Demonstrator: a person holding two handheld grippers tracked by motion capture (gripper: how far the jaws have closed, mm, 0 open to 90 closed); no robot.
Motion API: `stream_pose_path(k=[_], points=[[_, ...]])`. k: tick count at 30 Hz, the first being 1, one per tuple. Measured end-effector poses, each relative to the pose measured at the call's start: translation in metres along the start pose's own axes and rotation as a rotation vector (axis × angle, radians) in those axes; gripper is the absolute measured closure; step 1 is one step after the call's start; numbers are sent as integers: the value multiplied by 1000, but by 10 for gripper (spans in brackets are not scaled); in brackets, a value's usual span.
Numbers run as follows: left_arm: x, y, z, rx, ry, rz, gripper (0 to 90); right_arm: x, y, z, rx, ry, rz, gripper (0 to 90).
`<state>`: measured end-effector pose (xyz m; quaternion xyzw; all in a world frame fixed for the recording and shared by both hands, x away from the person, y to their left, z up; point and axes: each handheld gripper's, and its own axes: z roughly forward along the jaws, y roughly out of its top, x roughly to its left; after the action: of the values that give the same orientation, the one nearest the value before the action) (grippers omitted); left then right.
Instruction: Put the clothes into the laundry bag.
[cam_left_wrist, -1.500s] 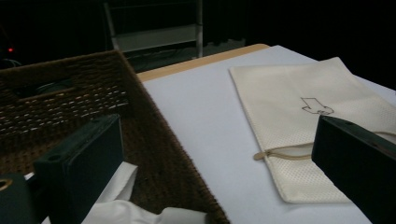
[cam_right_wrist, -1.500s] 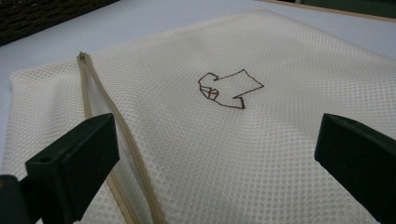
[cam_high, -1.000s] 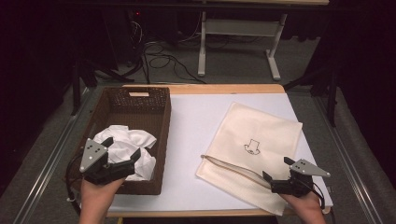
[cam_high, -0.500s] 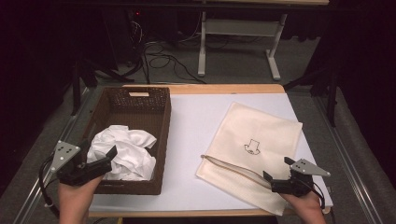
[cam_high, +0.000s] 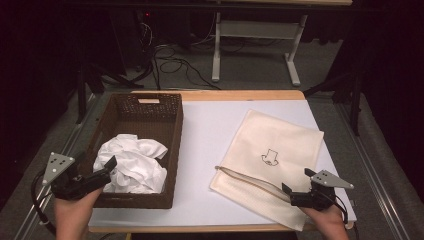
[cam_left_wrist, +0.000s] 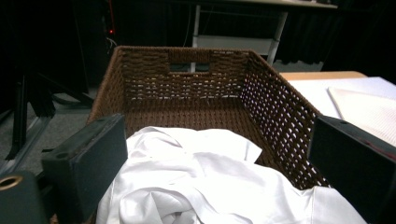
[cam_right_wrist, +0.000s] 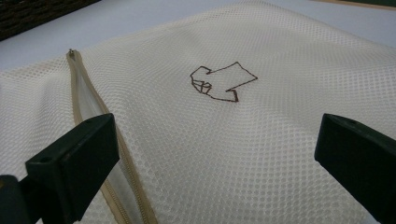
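Observation:
A brown wicker basket (cam_high: 172, 130) stands on the table's left half and holds a crumpled white cloth (cam_high: 131, 164). My left gripper (cam_high: 103, 171) hovers at the basket's near left corner, open, jaws pointing at the cloth. In the left gripper view the cloth (cam_left_wrist: 210, 182) lies low between the wide jaws, with the basket's far wall (cam_left_wrist: 187, 88) behind it. A cream mesh bag (cam_high: 280, 150) with a small dark emblem lies flat on the right. My right gripper (cam_high: 291, 196) stands open over its near corner. The zipper (cam_right_wrist: 88, 102) runs by the left jaw.
A white mat (cam_high: 210, 135) covers the wooden table between basket and bag. Metal rails (cam_high: 372, 175) run along both sides of the table. Beyond the far edge are a desk frame (cam_high: 217, 50) and floor cables (cam_high: 175, 62).
My left gripper has pulled back leftward from above the cloth to the basket's near left corner. The right gripper, the bag and the cloth have stayed put.

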<state>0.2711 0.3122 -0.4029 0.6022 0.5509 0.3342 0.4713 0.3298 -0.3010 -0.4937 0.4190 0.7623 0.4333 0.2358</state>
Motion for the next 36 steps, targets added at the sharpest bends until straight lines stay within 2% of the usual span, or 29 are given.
stream_pose_path(k=[5,7,8,10,11,12,13,15,16,17,18,22,26,27,28,31,32,33,34,36], points=[[-1,5,5,16,4,34,33,1,0,1,5,2,10,2],[0,10,12,51,-4,59,32,2,0,1,3,1,14,2],[0,10,12,51,-4,59,32,2,0,1,3,1,14,2],[2,10,20,109,-17,59,31,1,0,2,7,3,9,2],[2,10,29,181,-11,94,26,1,0,2,7,4,9,2],[2,10,29,181,-11,94,17,1,0,2,7,4,9,2],[3,11,33,216,-20,110,5,1,0,1,4,6,8,3],[5,14,43,267,-29,103,6,0,0,1,4,7,7,4],[5,14,43,267,-29,103,6,0,0,1,4,7,7,4],[3,16,51,306,-9,127,6,0,0,2,6,8,7,5],[3,16,51,306,-9,127,6,0,0,2,6,8,7,5],[0,21,68,414,2,170,3,1,0,1,7,9,4,6],[2,27,83,522,28,159,7,1,0,2,8,14,4,8],[3,28,92,592,16,141,5,1,0,2,8,16,-2,8],[3,28,92,592,16,141,2,1,0,2,8,16,-2,8],[8,24,104,689,35,123,2,2,0,2,11,20,0,8],[11,22,108,721,46,110,2,2,0,2,10,22,-1,9],[18,16,116,779,53,64,2,2,0,2,11,24,-4,9],[18,16,116,779,53,64,2,2,0,2,11,24,-4,9],[27,10,122,835,44,10,2,2,0,2,10,25,-8,9]])
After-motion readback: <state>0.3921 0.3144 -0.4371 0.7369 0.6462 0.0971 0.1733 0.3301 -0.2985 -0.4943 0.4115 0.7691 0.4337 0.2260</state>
